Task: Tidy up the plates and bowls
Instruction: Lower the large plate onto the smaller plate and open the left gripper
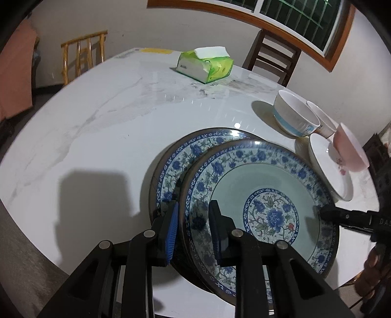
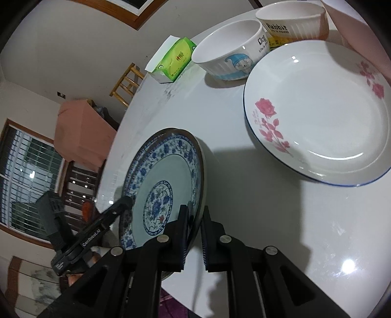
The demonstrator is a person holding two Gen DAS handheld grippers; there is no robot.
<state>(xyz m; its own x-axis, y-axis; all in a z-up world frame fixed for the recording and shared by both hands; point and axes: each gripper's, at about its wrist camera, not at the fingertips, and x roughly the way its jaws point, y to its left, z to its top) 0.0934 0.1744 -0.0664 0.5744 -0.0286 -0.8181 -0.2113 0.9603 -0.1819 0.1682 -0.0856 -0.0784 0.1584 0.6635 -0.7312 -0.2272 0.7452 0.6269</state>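
Note:
A blue-and-white floral plate (image 1: 259, 195) is held over a second matching plate (image 1: 176, 156) that lies on the table. My left gripper (image 1: 193, 230) is shut on the upper plate's near rim. My right gripper (image 2: 194, 234) is shut on the same plate's (image 2: 166, 186) opposite rim; its finger also shows in the left wrist view (image 1: 342, 215). A white rose plate (image 2: 317, 110) lies to the right. A white bowl with a blue cartoon (image 2: 229, 53), a "Rabbit" bowl (image 2: 290, 22) and a pink bowl (image 1: 349, 149) stand behind it.
The round white marble table (image 1: 110, 122) carries a green tissue pack (image 1: 205, 63) at the far side. A yellow wooden chair (image 1: 83, 53) and a dark chair (image 1: 273, 53) stand behind the table. The table's edge is close under both grippers.

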